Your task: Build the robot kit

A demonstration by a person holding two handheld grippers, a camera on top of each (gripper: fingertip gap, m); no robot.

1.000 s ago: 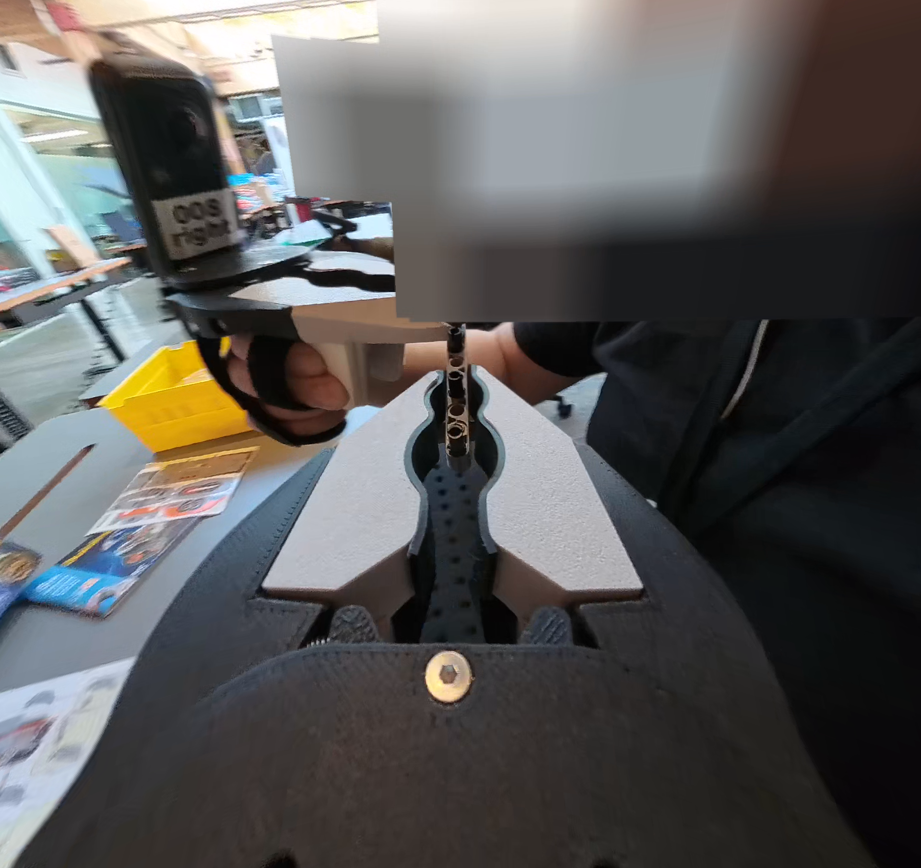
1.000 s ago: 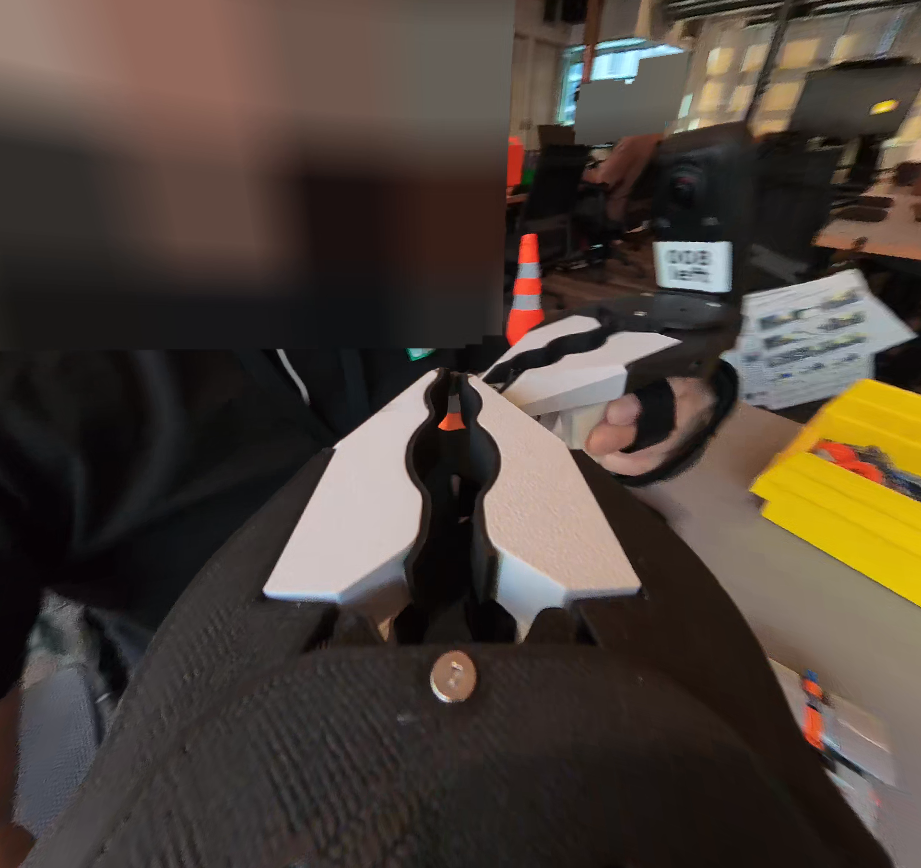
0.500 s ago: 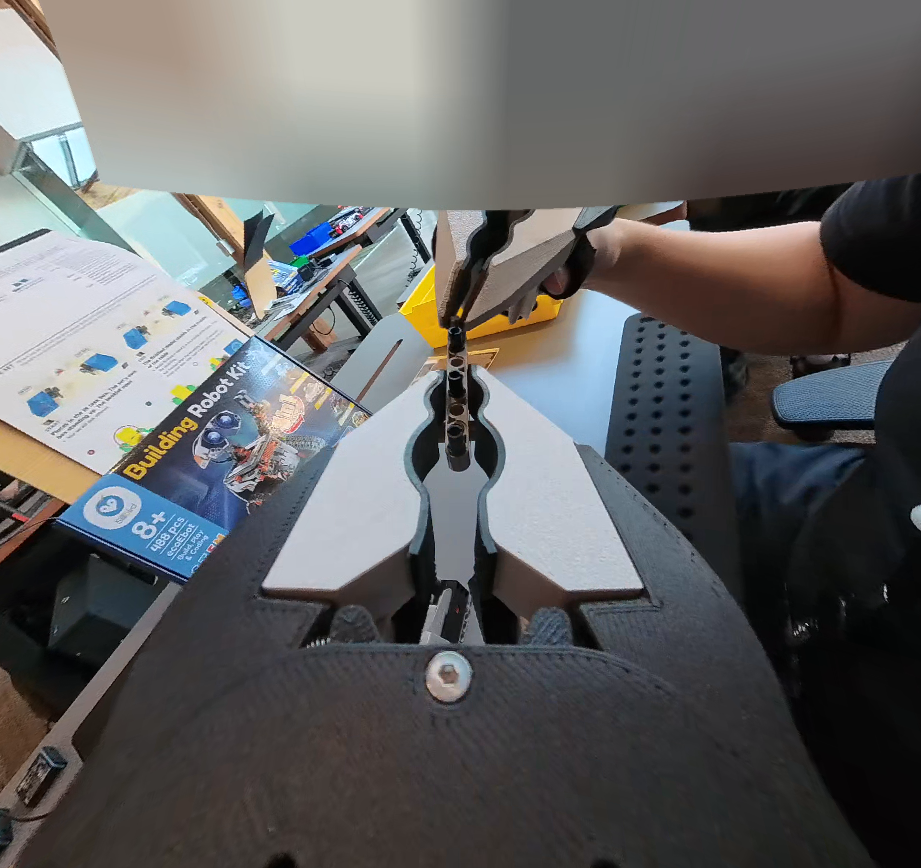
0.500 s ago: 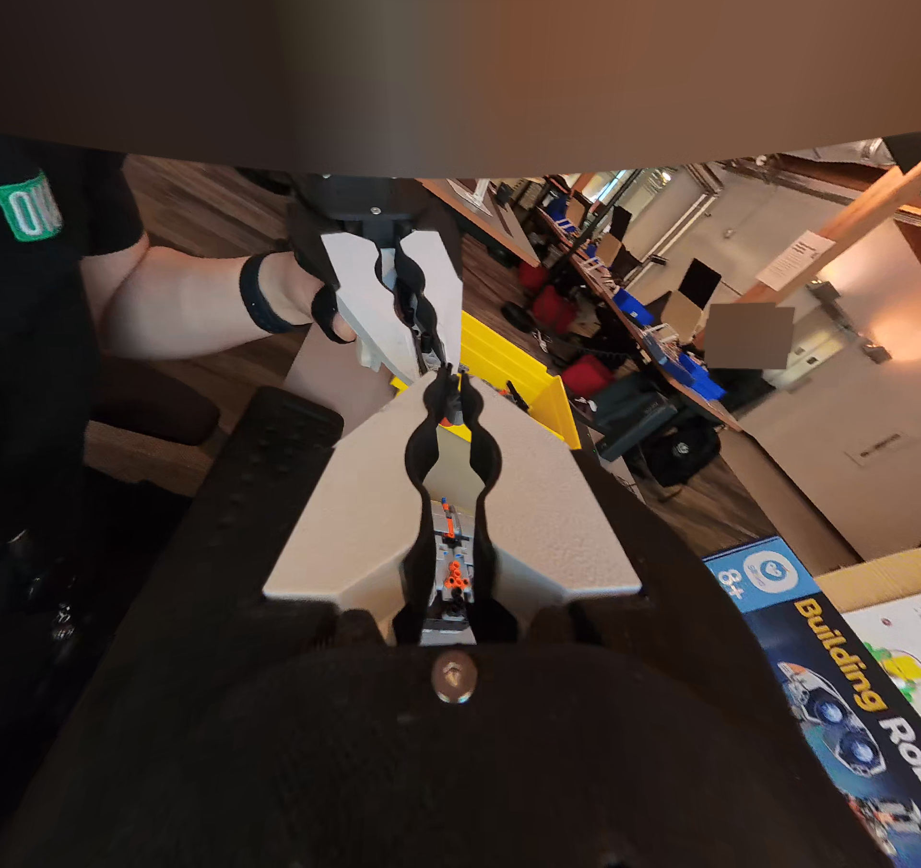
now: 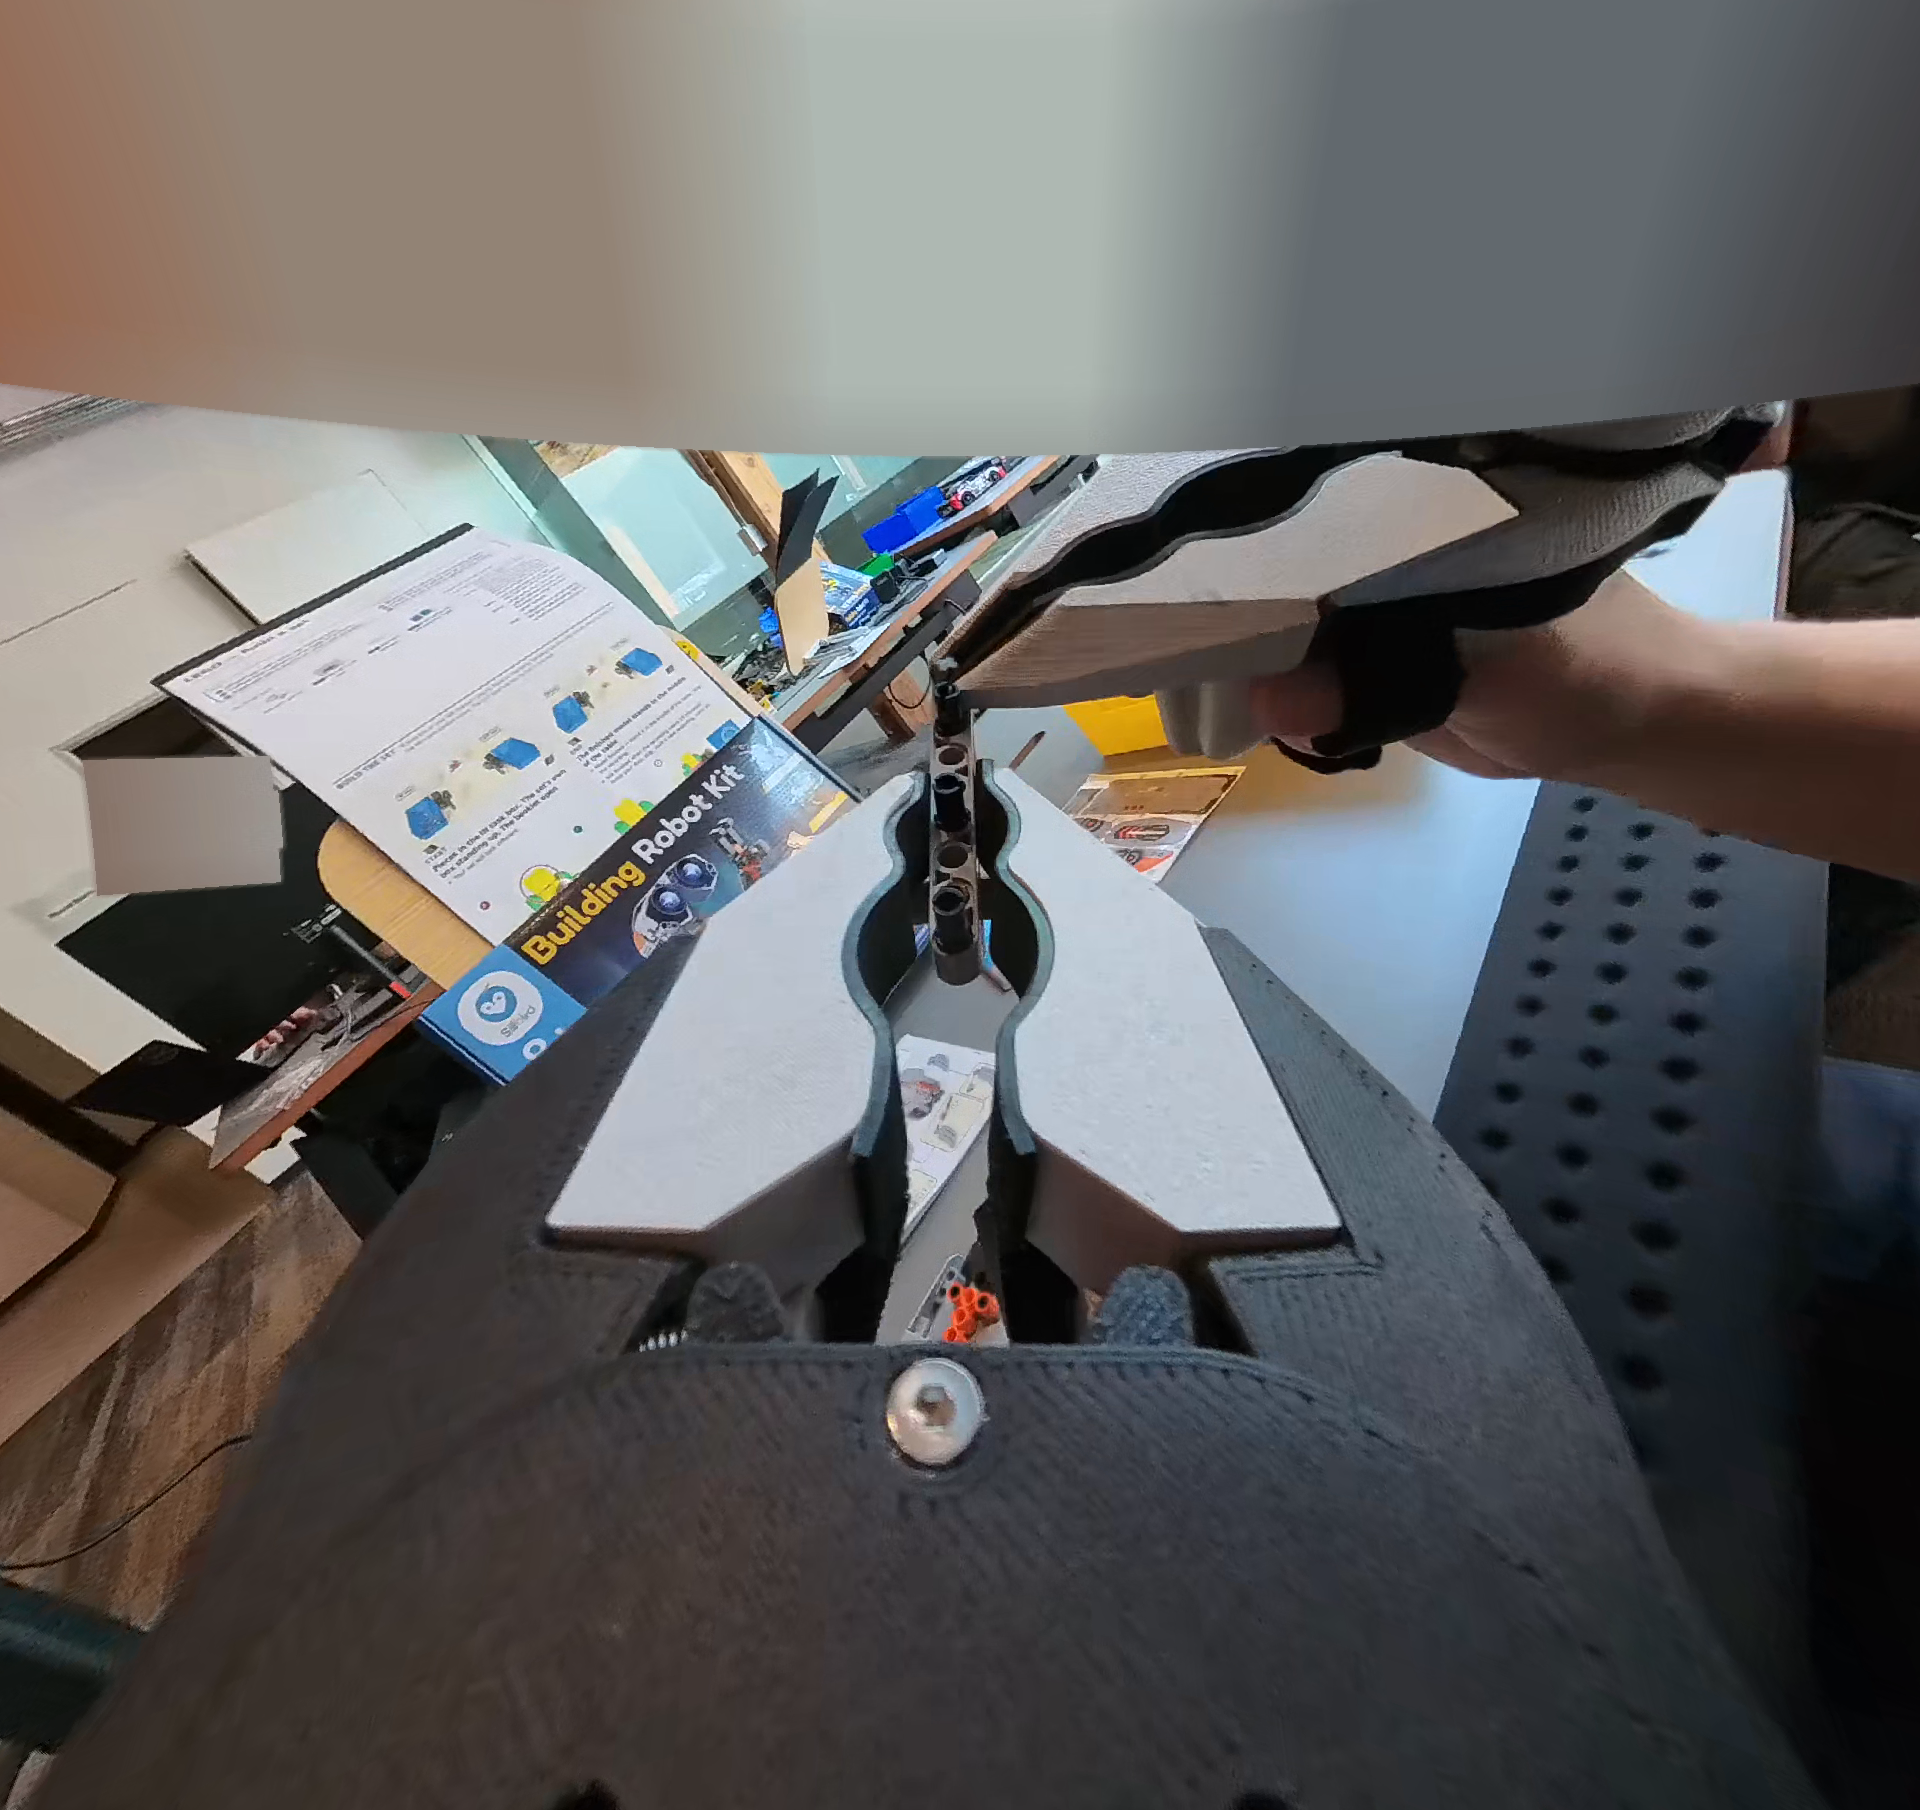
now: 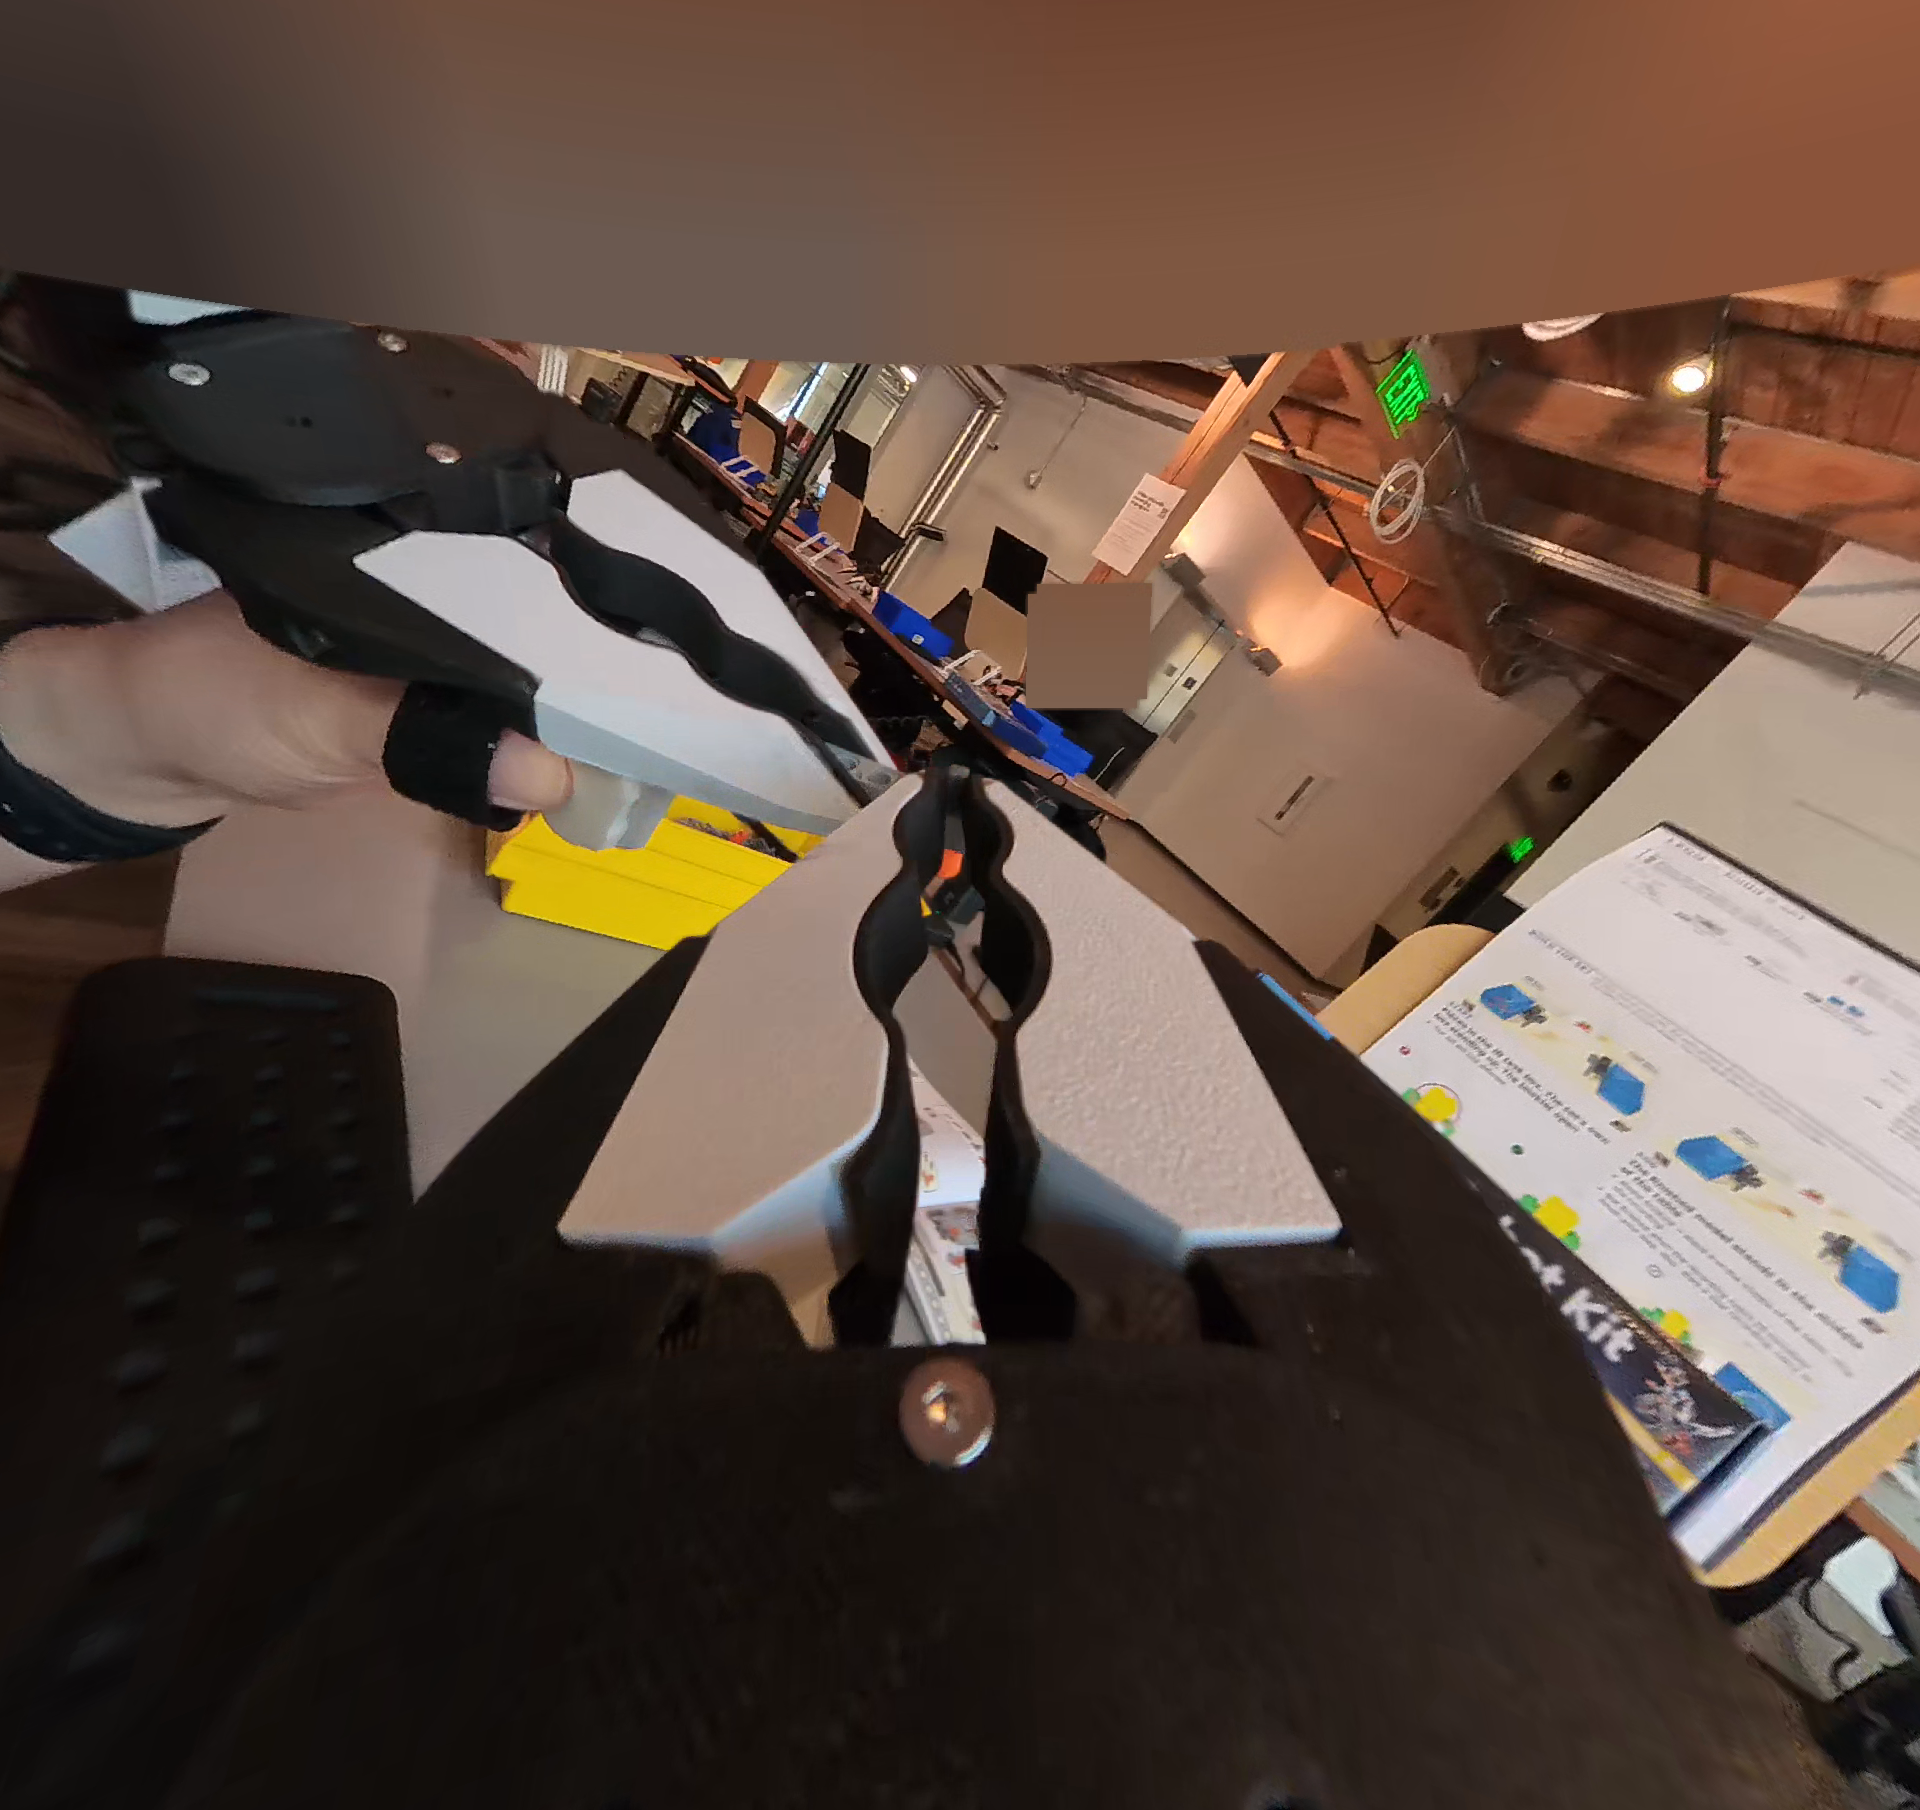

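My left gripper (image 5: 953, 784) is shut on a black perforated beam (image 5: 952, 872), which stands up between its fingertips above the grey table (image 5: 1351, 929). My right gripper (image 6: 951, 784) is shut on a small orange and black piece (image 6: 948, 865). In the left wrist view the right gripper (image 5: 951, 674) comes in from the upper right and its tip meets the top end of the beam. In the right wrist view the left gripper (image 6: 868, 784) comes in from the left, tip to tip with mine. A hand holds each gripper.
A yellow bin (image 6: 644, 877) stands on the table behind the grippers. A blue kit box (image 5: 623, 919) and an instruction sheet (image 5: 468, 700) are propped at the left. A leaflet (image 5: 1153, 815) lies on the table. A black perforated chair part (image 5: 1642, 1033) is at the right. My two grippers' fingertips are within a few centimetres of each other.
Both grippers have swung round from facing the person to facing across the table. The right gripper has come nearer, and its tip has stayed at the top end of the beam. Both stay shut.
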